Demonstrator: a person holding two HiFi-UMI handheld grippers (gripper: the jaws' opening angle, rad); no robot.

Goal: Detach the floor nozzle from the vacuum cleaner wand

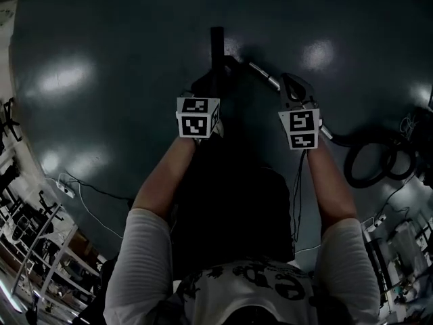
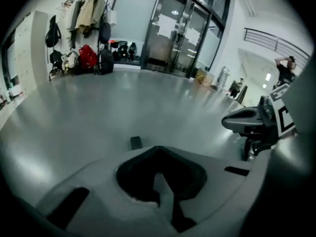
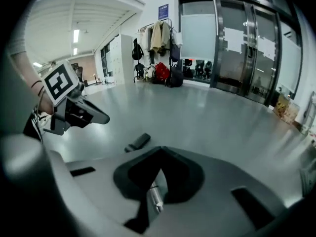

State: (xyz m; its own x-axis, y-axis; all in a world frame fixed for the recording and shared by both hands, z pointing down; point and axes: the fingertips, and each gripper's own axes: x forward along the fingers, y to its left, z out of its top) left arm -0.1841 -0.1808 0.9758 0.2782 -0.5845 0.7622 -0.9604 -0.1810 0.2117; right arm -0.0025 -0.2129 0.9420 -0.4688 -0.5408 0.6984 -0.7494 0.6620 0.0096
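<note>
Floor nozzle lies on the floor ahead of both grippers, its long axis pointing away. Wand slants back under the right gripper, the nearer one. Left gripper and right fingers are both closed and empty.

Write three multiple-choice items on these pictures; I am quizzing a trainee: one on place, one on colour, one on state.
1. In the head view the coiled hose lies at: A the right; B the left; C the top.
2. By the coat rack, one bag among dark ones is: A blue; B red; C yellow.
3. The left hand-held gripper is: A wide open; B gripping something; C shut, empty.
A: the hose curls by the right edge. B: the red shows plainly. C: its jaws meet with nothing between.
</note>
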